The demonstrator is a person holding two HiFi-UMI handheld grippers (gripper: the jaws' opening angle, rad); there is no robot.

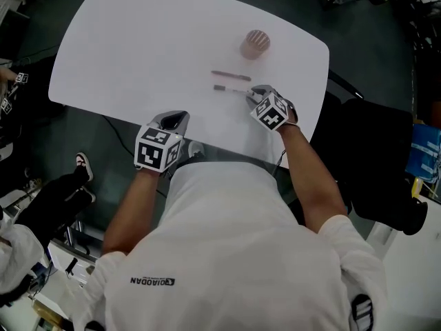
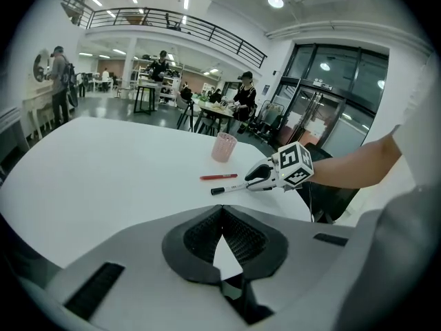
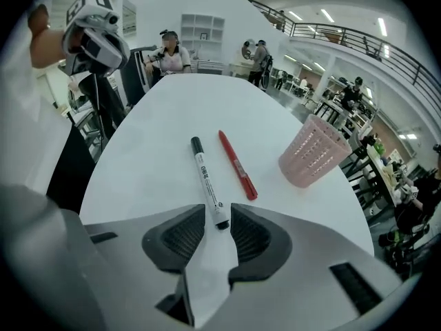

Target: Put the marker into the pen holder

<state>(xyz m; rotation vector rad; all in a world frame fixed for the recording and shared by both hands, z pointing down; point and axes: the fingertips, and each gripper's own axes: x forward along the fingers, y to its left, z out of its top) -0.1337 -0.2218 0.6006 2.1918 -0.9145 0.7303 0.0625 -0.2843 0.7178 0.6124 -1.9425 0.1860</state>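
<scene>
With jaws released, the right gripper [image 3: 218, 216] straddles the end of the marker [image 3: 206, 174] lying on the desk [image 3: 148, 150], positioned for clamping; the left gripper [image 2: 222, 216] idles with jaws clenched on nothing.

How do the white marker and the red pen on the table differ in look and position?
The white marker has a black cap and looks thicker; the red pen is slimmer and all red. The marker's near end lies between the open fingers of the right gripper; the pen lies outside them. The pen is nearer the pink pen holder than the marker. Both lie flat on the white table, nearly parallel.
</scene>
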